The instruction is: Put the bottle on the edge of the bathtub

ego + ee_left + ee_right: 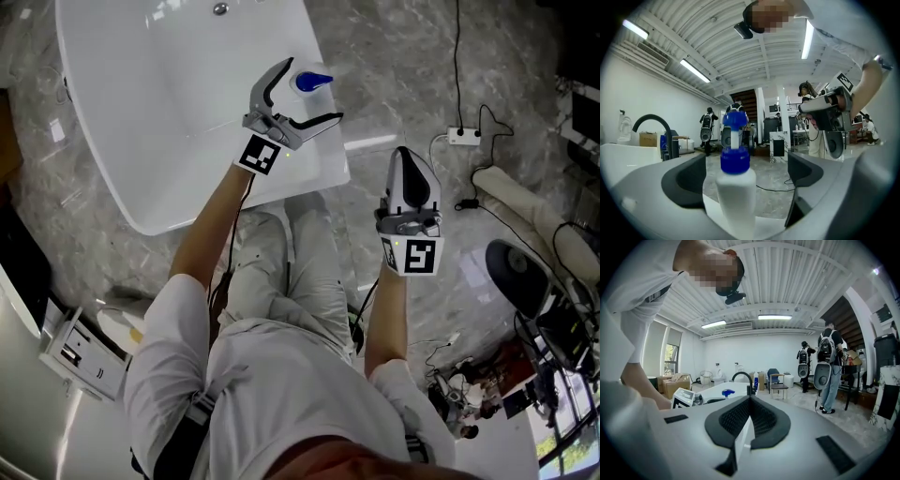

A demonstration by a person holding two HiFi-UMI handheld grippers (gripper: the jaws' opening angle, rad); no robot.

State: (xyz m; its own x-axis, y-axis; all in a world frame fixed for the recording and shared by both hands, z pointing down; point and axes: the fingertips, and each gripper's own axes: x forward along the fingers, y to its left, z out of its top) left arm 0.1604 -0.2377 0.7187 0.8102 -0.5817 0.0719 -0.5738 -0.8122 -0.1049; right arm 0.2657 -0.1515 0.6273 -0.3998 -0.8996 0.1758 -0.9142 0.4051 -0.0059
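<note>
Upright on the bathtub edge, the bottle stands between the jaws of the released left claw, the clenched right claw well apart.

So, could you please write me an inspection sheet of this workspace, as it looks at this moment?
Surface: white bathtub with a wide flat rim.
Job's things: white bottle with a blue pump, standing upright on the rim.
Clutter: gear on the floor at the person's right.
Grippers: left gripper open, jaws either side of the bottle, not touching it; right gripper shut, empty, held over the floor.
Cables: power strip with black cables on the floor.
Surroundings: grey marble floor; people in the background.
</note>
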